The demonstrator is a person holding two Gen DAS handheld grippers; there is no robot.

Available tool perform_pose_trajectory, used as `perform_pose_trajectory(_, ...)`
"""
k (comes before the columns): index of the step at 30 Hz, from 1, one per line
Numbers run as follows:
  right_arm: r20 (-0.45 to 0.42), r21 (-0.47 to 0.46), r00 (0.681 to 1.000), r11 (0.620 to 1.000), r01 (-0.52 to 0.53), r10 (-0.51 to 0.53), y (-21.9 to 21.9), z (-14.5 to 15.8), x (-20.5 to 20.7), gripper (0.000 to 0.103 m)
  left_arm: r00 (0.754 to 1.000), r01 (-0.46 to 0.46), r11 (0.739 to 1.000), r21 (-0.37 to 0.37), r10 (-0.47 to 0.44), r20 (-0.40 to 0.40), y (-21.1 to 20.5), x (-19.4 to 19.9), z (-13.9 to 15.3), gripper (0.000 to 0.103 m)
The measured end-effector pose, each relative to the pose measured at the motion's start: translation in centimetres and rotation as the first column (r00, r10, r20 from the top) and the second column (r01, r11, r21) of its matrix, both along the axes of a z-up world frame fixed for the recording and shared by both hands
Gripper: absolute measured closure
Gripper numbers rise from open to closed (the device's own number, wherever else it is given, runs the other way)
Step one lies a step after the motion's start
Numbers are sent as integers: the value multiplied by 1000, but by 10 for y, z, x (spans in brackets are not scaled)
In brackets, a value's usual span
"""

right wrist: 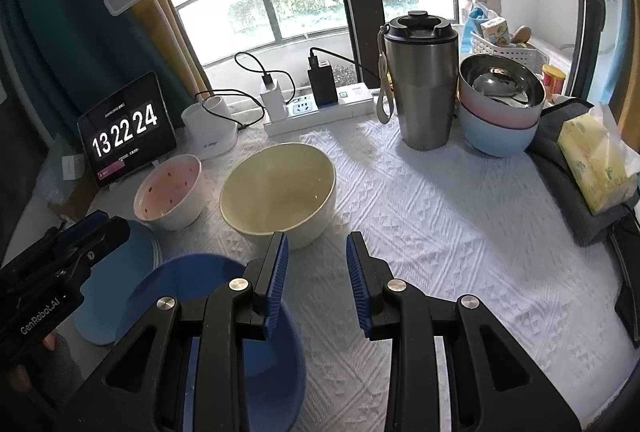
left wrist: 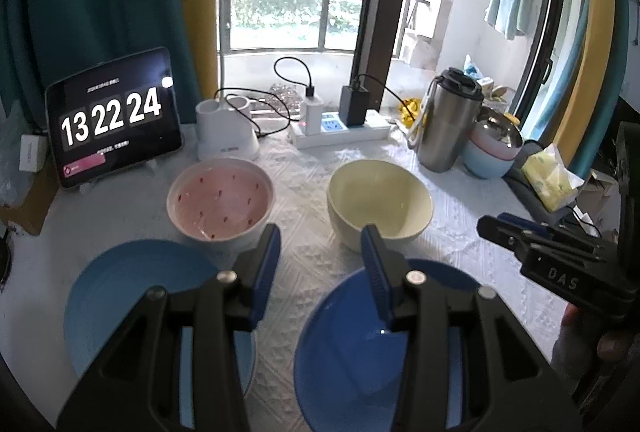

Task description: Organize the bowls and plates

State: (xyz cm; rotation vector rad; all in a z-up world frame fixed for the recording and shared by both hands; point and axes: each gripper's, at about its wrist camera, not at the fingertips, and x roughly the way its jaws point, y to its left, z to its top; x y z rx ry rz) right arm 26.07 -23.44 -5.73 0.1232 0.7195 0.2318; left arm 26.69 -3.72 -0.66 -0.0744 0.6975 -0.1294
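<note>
On the white cloth stand a pink-lined white bowl (left wrist: pixel 220 204) (right wrist: pixel 168 192) and a cream bowl (left wrist: pixel 380 200) (right wrist: pixel 276 188) side by side. Nearer me lie a light blue plate (left wrist: pixel 132 292) (right wrist: pixel 108 308) and a dark blue bowl (left wrist: pixel 348 372) (right wrist: pixel 180 280). My left gripper (left wrist: pixel 320 236) (right wrist: pixel 108 228) hovers open over the gap between plate and blue bowl, nothing between its fingers. My right gripper (right wrist: pixel 317 238) (left wrist: pixel 492 226) is open too, above the cloth just right of the blue bowl and in front of the cream bowl.
At the back right stand a steel tumbler (right wrist: pixel 424 88) and a stack of bowls (right wrist: pixel 500 112). A tissue pack (right wrist: pixel 596 168) lies at the right edge. A tablet clock (left wrist: pixel 116 120), a white lamp base (left wrist: pixel 224 136) and a power strip (right wrist: pixel 320 112) line the back.
</note>
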Motion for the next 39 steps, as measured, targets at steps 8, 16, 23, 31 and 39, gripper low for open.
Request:
perform_pose_trajectory(8,-9,-12,1000,1000,-8,8,1,-3,26,71,999,13,1000,1,-13,-41,1,28,-5,60)
perform_pose_trajectory(16,-30,-18,999,1000,-20,19,3,-10,52,71,995,24,999,-49,-28,-95,2,54,-14,60)
perform_pose_trajectory(23,-53,-8,998,999,-32,32,3,-17,73,71,988,66,997,-51,-72,-139,-9,73,-21,59)
perform_pose_trajectory(31,-83,-2,995,999,-49,49,2,-28,95,71,974,59,997,-40,-66,-217,-15,97,-31,56)
perform_pose_trajectory(39,-128,35,989,997,-72,76,4,-41,114,70,944,31,999,-21,-36,-327,-18,121,-48,56)
